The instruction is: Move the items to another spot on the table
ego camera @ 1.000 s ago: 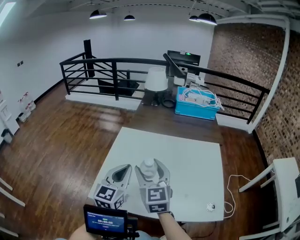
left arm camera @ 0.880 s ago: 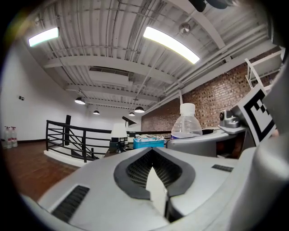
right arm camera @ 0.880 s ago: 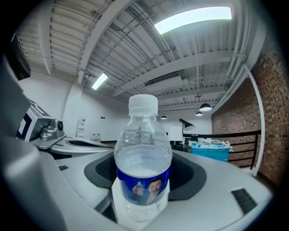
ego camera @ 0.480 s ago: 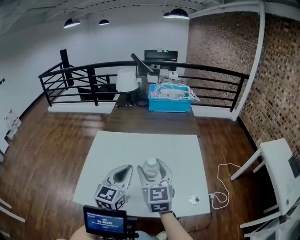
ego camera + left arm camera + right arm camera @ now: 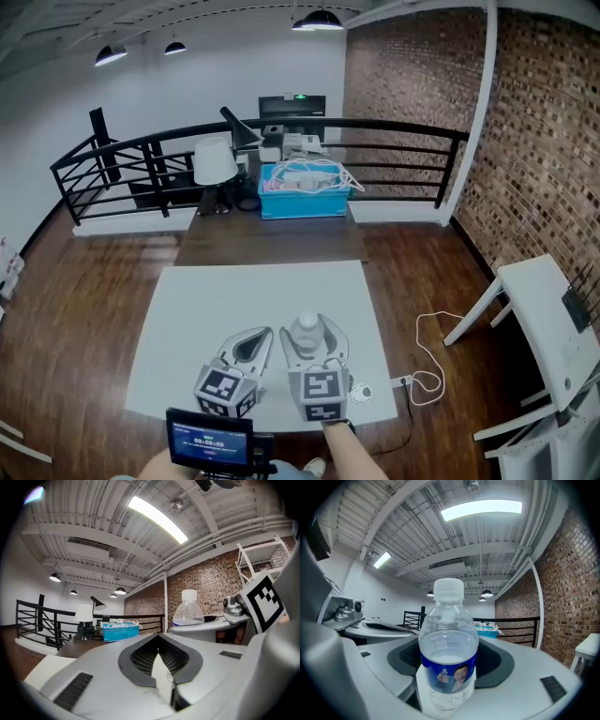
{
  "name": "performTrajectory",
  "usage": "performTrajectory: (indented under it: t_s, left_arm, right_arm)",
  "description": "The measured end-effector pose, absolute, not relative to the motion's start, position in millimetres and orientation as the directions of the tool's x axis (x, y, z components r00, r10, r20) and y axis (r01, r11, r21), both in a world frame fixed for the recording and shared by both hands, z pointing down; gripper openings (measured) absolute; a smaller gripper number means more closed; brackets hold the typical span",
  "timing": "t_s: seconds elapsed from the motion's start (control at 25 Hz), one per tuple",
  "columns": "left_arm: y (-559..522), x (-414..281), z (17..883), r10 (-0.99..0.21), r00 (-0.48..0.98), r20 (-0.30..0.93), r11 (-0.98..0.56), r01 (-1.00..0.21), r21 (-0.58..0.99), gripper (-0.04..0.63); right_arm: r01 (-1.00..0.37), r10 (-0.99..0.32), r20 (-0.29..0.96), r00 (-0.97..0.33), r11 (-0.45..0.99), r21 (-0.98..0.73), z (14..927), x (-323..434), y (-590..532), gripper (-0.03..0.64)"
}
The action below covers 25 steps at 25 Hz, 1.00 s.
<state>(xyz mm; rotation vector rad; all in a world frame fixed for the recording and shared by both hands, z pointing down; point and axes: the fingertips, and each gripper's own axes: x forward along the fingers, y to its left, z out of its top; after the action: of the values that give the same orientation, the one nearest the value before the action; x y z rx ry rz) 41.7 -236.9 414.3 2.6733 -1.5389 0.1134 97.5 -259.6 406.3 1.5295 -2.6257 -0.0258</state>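
"Over the near end of the white bench (image 5: 216,300), what do the two tools show?"

"They sit side by side, close together and both pointing away from the person. The right hand-held gripper (image 5: 315,330) is clamped on a water bottle (image 5: 303,336). The bottle stands upright between the two jaws, seated in their curved dark pads."

"What kind of bottle?"

"Clear plastic with a white cap and a blue label round the middle, and partly filled. The right gripper view shows it dead centre. Whether its base touches the bench I cannot tell."

"And the other one?"

"The left hand-held gripper (image 5: 262,334) is clenched with nothing in it. Its own view shows the jaw tips meeting at a point, with only an oval gap behind them. The bottle shows off to that view's right, apart from these jaws."

"Anything else on the bench?"

"A small round object (image 5: 363,394) near the right corner — too small to name. A white cable (image 5: 427,361) trails on the wooden floor (image 5: 84,309) just beside that corner."

"Further back?"

"A dark table (image 5: 272,239) butts against the bench's far end. It carries a blue bin (image 5: 305,199) heaped with white cords and a lamp with a white shade (image 5: 214,161). A black railing (image 5: 394,131) runs behind, and a brick wall (image 5: 544,141) stands on the right."
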Motion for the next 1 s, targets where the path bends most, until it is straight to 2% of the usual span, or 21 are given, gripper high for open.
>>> performTrajectory:
  t_s: [0.56,1.0]
  left_arm:
    - [-251.7,161.1,426.5,-0.769,0.632,0.098,-0.634,-0.773,0.015,0.011]
    - [-261.5,197.7,459.2,-0.760,0.636,0.135,-0.641,-0.768,0.010,0.011]
  right_arm:
    - [-0.928,-0.930,0.098,-0.354,0.362,0.082,425.2,218.3,-273.9,0.293]
    - [-0.939,-0.937,0.132,-0.324,0.335,0.073,471.6,261.0,-280.6,0.296]
